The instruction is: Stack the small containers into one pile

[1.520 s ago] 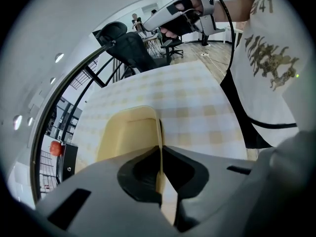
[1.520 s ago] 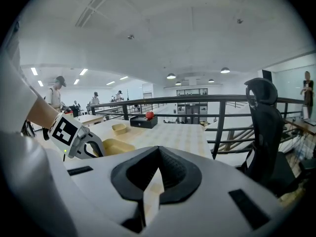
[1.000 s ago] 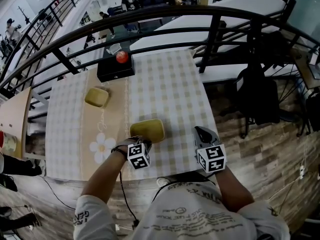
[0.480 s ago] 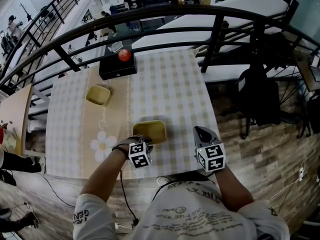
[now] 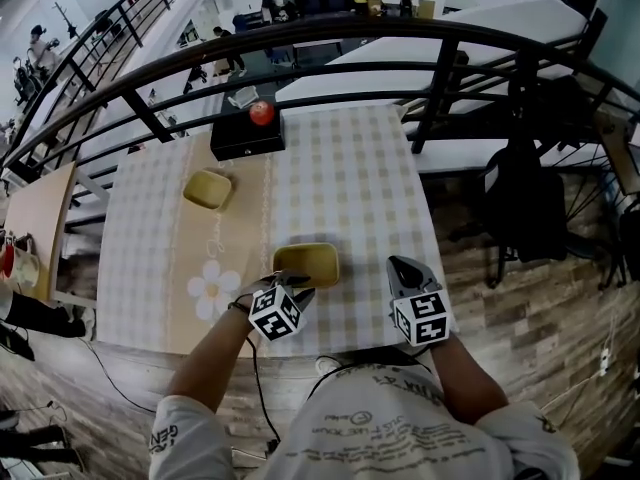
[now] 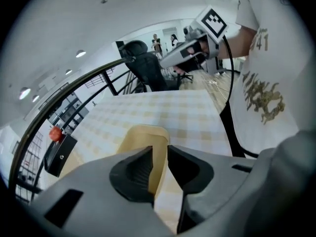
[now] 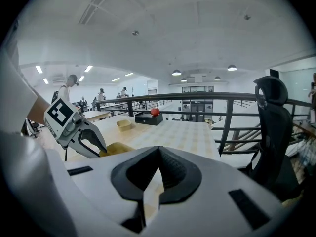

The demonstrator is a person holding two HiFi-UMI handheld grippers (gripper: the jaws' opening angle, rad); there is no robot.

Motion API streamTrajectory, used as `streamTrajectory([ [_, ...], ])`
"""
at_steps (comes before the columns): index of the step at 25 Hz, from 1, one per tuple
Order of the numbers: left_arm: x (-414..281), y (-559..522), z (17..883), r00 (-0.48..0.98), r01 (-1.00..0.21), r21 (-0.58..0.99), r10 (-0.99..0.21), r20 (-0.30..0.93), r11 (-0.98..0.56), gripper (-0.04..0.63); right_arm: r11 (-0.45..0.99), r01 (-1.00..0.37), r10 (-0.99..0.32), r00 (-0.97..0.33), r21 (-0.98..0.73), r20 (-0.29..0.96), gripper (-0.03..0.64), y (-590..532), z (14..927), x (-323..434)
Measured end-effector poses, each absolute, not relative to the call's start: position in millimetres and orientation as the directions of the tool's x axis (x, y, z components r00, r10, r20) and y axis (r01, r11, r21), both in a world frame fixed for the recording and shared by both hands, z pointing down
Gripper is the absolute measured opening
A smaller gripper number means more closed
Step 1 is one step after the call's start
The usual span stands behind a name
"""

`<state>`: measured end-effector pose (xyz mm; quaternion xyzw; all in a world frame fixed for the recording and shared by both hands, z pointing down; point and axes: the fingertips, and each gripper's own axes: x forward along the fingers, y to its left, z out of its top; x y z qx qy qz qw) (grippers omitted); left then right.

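Left gripper view: left gripper [image 6: 159, 154] fingers clamp the wall of the near container [image 6: 140, 137]; right gripper [image 7: 158, 153] fingers together, empty.

Near container [image 5: 306, 264]: mustard yellow
Far container [image 5: 207, 189]: same yellow
Your desk [image 5: 350, 188]: beige-and-white check, tan strip
Box [image 5: 247, 138]: black
Ball [image 5: 262, 113]: red

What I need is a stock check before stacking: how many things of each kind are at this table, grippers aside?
Yellow containers: 2 (near container, in the left gripper; far container)
Black box: 1
Red round thing on the box: 1
Total: 4
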<state>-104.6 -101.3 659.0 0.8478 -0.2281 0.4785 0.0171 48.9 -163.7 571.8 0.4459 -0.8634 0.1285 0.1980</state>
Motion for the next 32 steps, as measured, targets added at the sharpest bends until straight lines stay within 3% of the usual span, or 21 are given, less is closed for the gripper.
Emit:
streamTrajectory([
  [4,-105.2,-111.0,632.9,0.483,-0.573,-0.176,-0.503,0.717,-0.801,0.007,0.592,-0.804,-0.708,-0.548,-0.049,0.446,0.003,-162.2,568.5,39.9],
  [10,-122.5,-127.8,576.3,0.431,-0.824,-0.086,-0.718,0.547,-0.56,0.006,0.641,-0.765,-0.679,-0.6,-0.058,0.423,0.003,-164.9,561.0,15.9],
  [14,-137.4,-132.8,520.3,0.336,-0.923,-0.048,-0.861,0.382,-0.381,0.006,0.684,-0.725,-0.656,-0.659,-0.079,0.369,0.003,-169.7,538.1,-11.9],
  [18,-156.9,-125.6,475.1,0.19,-0.98,-0.005,-0.95,0.248,-0.198,0.006,0.731,-0.679,-0.641,-0.718,-0.071,0.271,0.003,-167.8,500.7,-40.9],
  [22,-187.2,-104.0,450.7,0.06,-0.998,0.033,-0.978,0.2,-0.054,0.006,0.772,-0.632,-0.614,-0.768,-0.061,0.183,0.003,-159.4,464.7,-68.5],
  [32,-218.1,-79.4,447.7,-0.046,-0.998,0.027,-0.978,0.201,0.053,0.006,0.821,-0.567,-0.552,-0.818,-0.068,0.159,0.003,-151.8,457.3,-92.3],
])
